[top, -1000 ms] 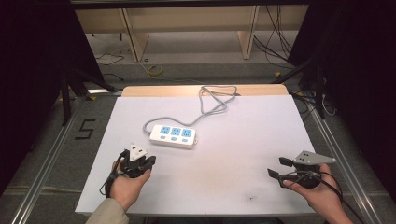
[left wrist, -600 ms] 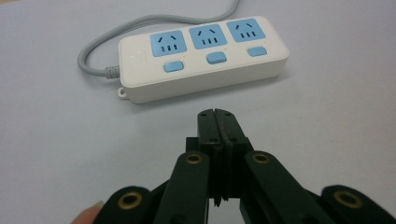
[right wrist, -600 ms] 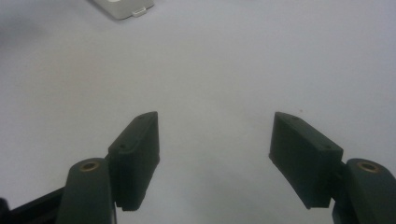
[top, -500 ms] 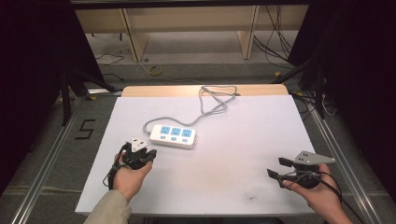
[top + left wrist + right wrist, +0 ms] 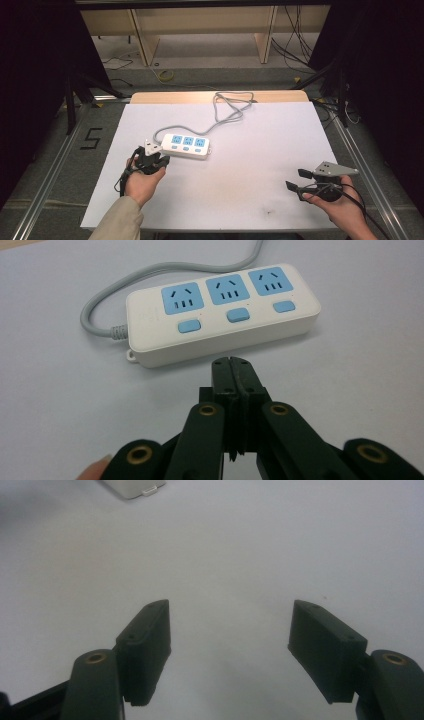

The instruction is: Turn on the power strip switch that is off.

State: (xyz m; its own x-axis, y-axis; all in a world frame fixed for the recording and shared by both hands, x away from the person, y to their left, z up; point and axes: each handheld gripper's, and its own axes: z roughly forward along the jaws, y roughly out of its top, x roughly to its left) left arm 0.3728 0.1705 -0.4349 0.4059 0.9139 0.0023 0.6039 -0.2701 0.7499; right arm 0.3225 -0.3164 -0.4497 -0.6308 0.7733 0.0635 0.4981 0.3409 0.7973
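where the person's two forearms come in at the near edge of the high view, each hand holds one gripper, so there are two grippers over the white table. the left hand, with a beige sleeve behind it, holds the left gripper near the table's left side; its jaws are pressed flat together with nothing between them, which the left gripper view makes plain, the left gripper pointing at the strip from just in front of it. the right hand holds the right gripper near the right front corner, well apart from everything else, with a grey three-cornered plate on top; its jaws stand wide apart and empty, and the right gripper view shows the right gripper over bare white surface, with a corner of the strip at the top edge. farther in lies one white power strip, flat on the table just beside the left gripper's tip. the left gripper view shows the power strip closely: three blue sockets in a row and three blue buttons below them, one under each, details too small to count surely from above. one grey cord leaves the strip's left end; the high view alone follows it curving to the far wooden edge, where it loops. beyond the table are shelves and loose cables on the floor.
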